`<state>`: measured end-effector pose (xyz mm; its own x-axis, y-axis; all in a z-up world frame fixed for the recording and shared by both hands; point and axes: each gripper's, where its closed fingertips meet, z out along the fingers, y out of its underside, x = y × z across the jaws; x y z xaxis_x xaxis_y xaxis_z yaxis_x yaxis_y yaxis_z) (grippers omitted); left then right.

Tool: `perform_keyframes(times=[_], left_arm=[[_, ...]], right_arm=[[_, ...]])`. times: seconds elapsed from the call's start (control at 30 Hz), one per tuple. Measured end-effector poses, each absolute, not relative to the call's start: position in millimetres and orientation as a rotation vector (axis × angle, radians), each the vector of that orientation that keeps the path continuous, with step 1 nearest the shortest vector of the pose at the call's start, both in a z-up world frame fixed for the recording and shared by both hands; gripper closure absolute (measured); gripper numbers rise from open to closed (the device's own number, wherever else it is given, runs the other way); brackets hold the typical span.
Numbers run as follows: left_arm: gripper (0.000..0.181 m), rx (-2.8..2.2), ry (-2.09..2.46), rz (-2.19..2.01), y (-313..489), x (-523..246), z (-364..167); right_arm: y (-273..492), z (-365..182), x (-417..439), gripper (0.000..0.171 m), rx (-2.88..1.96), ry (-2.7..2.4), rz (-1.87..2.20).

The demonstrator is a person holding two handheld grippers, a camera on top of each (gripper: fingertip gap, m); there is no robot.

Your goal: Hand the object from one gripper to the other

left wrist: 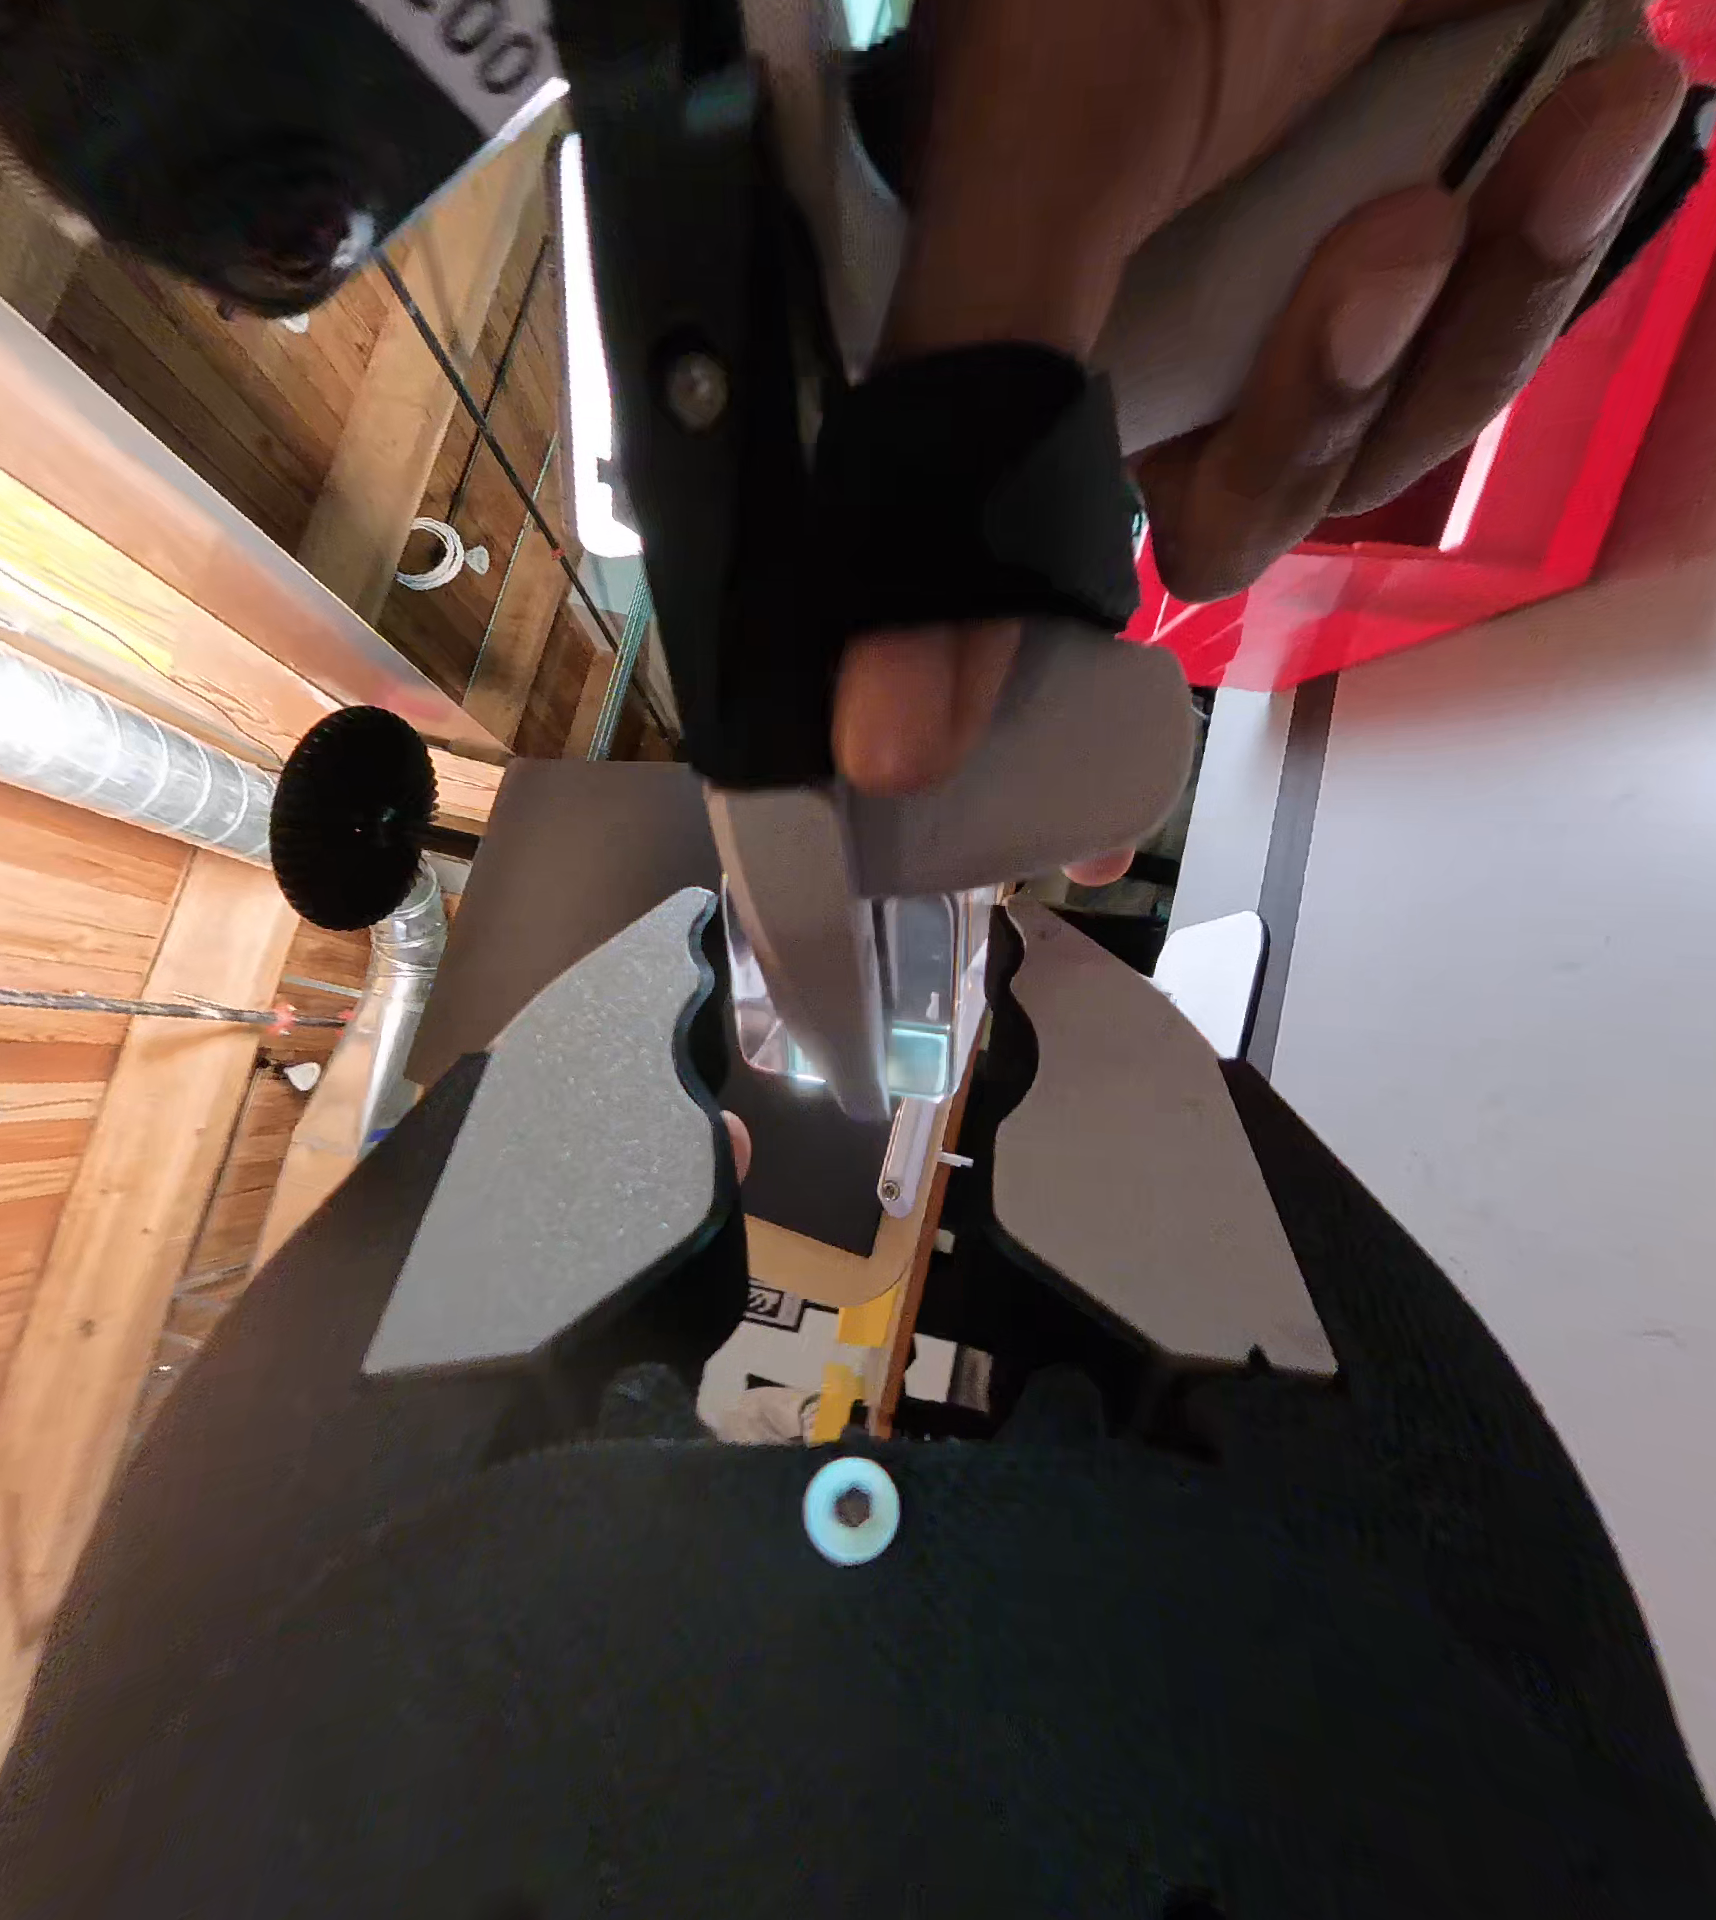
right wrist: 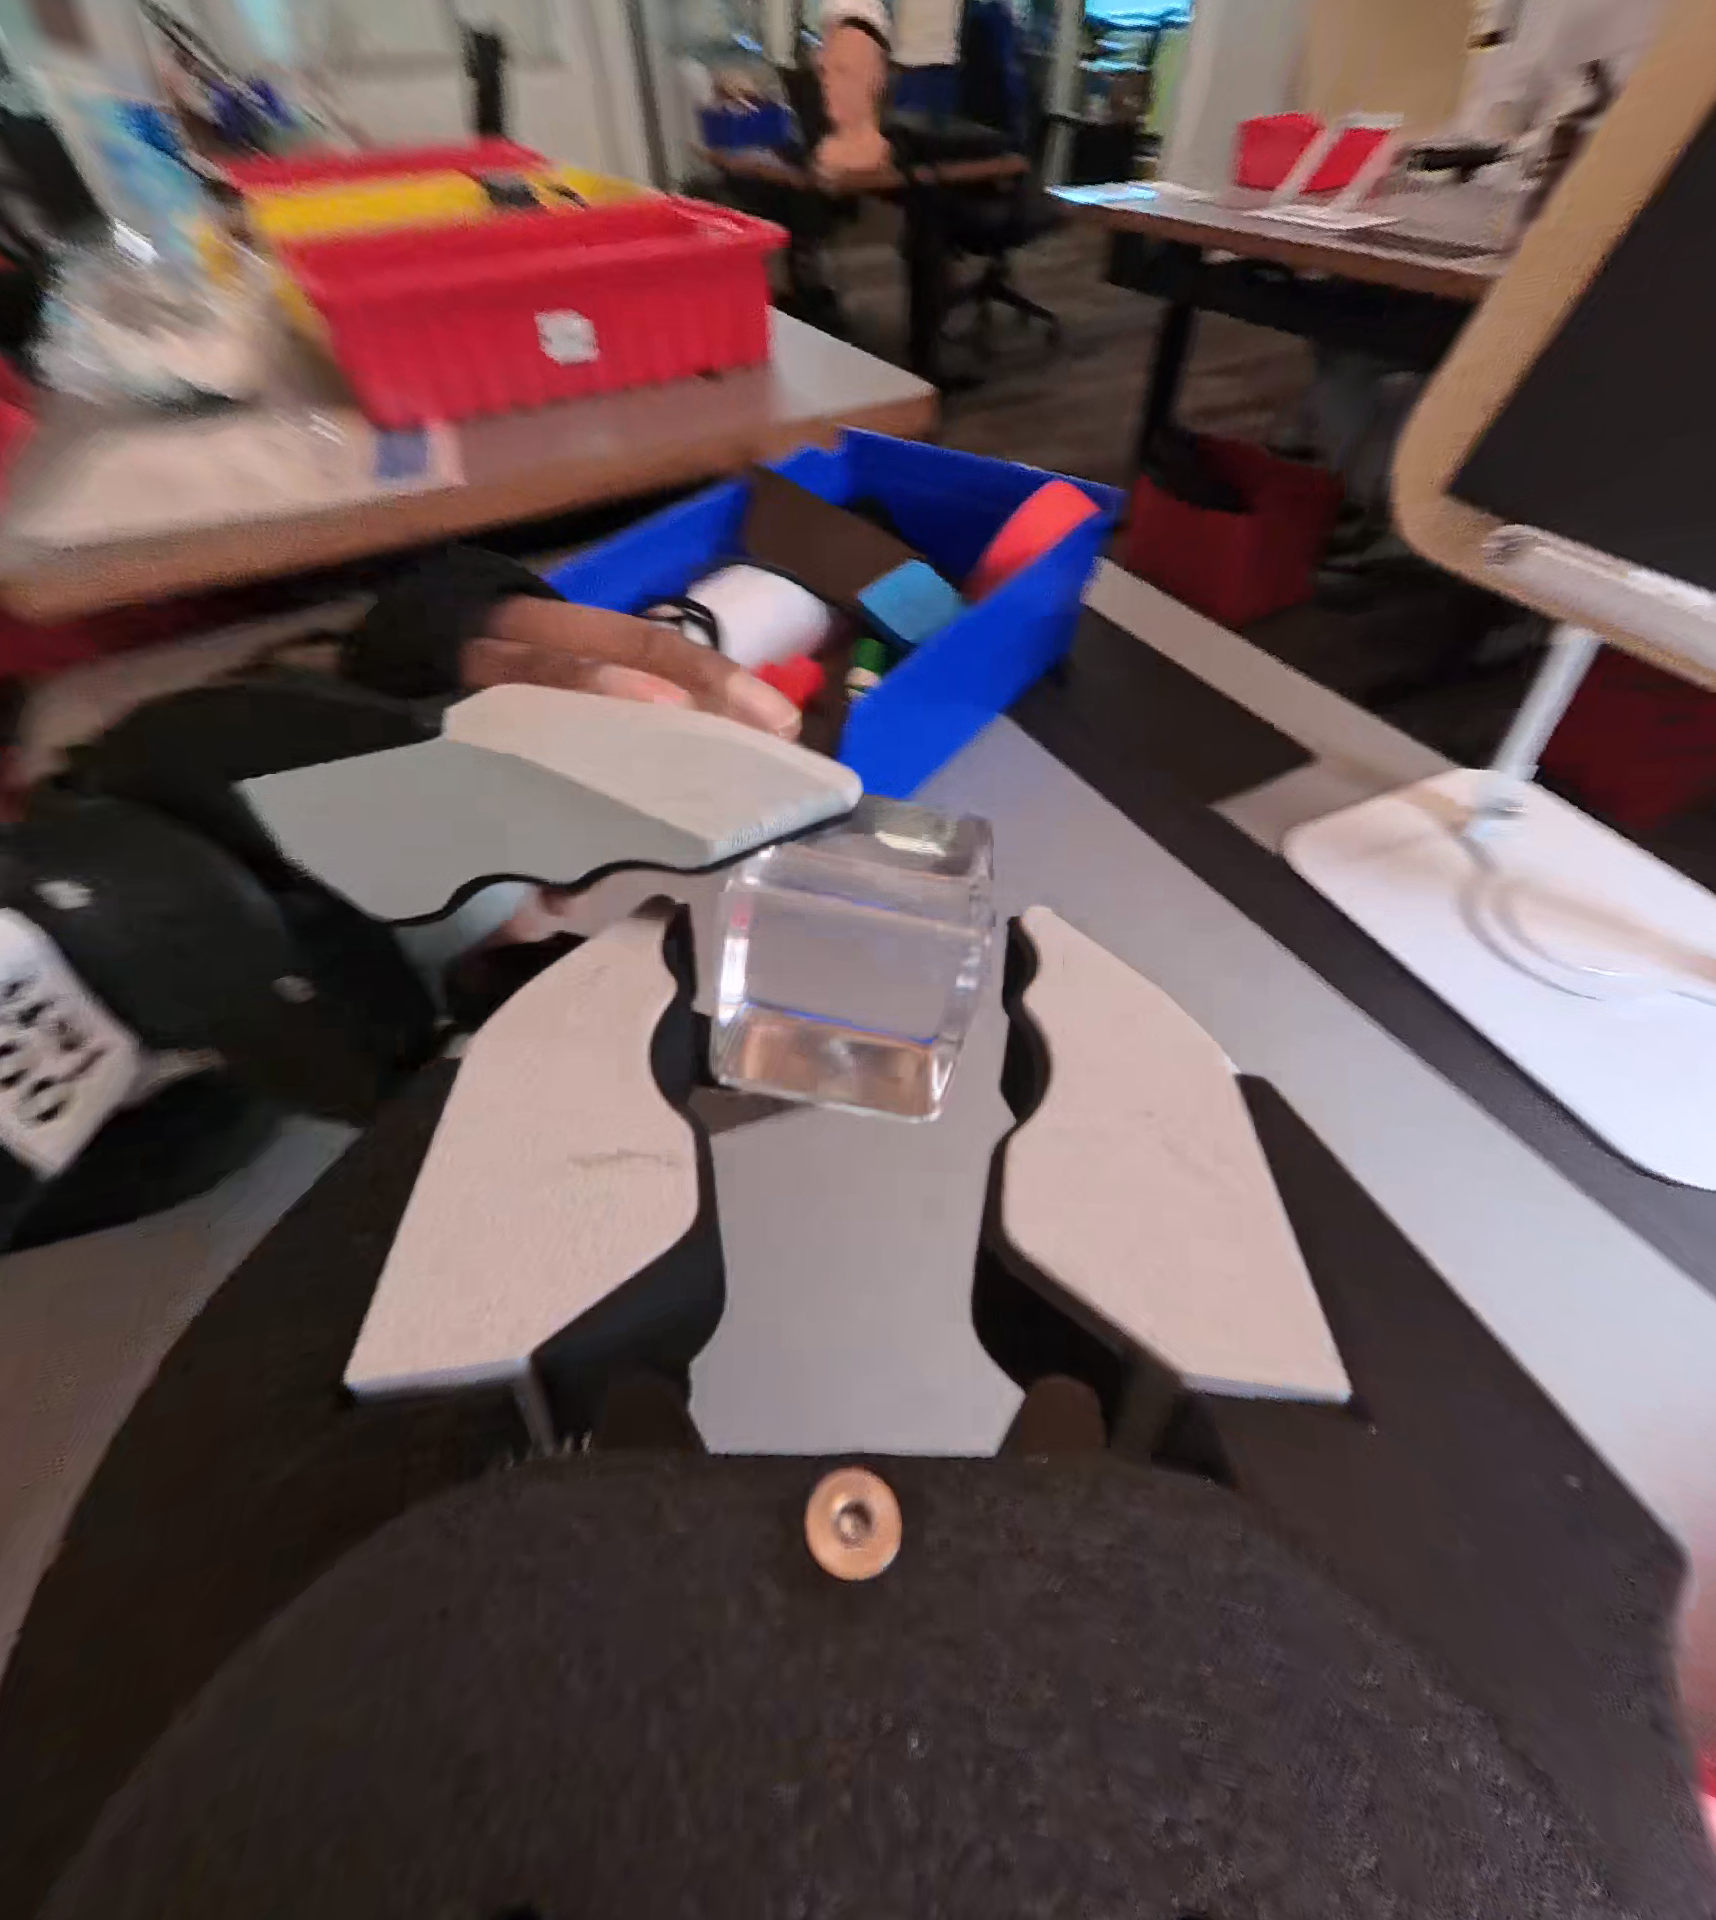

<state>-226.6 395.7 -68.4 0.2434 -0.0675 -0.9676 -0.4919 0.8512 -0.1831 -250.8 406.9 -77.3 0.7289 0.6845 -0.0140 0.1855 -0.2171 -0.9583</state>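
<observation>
both sets of fingers stand spread around the clear cube [right wrist: 854, 997], right gripper [right wrist: 849, 1003] and left gripper [left wrist: 854, 1049] crossed for the handover; what holds it, i cannot tell.

The left gripper [left wrist: 854, 1039] is seen with its two grey fingers [left wrist: 573, 1132] spread apart, and a clear cube [left wrist: 921, 997] is seen between their tips, partly hidden by a grey finger of the right gripper [left wrist: 823, 966] that comes down from above across it. The right gripper is held by a hand [left wrist: 1249, 343] at the top of the view, with a black strap wrapped over one finger. A red bin [left wrist: 1612, 468] is seen far right, and wooden boards [left wrist: 106, 1039] on the left.
</observation>
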Motion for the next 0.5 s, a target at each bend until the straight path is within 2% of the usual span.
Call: perform_keyframes(times=[0.1, 0.23, 0.33, 0.5], left_arm=[[0.136, -0.498, 1.303, 0.32, 396.0, -224.2, -71.2], [0.131, -0.773, 1.297, -0.062, 403.5, -228.3, -64.5], [0.133, -1.073, 1.252, -0.644, 401.9, -232.7, -55.3], [0.135, -1.288, 1.075, -1.838, 371.6, -245.1, -25.7]], right_arm=[[412.1, -82.7, -246.9, 0.122, -1.738, -0.717, 0.387], [402.6, -67.4, -237.7, 0.124, -1.606, -0.841, 0.485], [369.1, -37.4, -228.8, 0.124, -1.323, -0.996, 0.59], [340.4, -13.1, -226.8, 0.124, -1.176, -1.088, 0.546]])
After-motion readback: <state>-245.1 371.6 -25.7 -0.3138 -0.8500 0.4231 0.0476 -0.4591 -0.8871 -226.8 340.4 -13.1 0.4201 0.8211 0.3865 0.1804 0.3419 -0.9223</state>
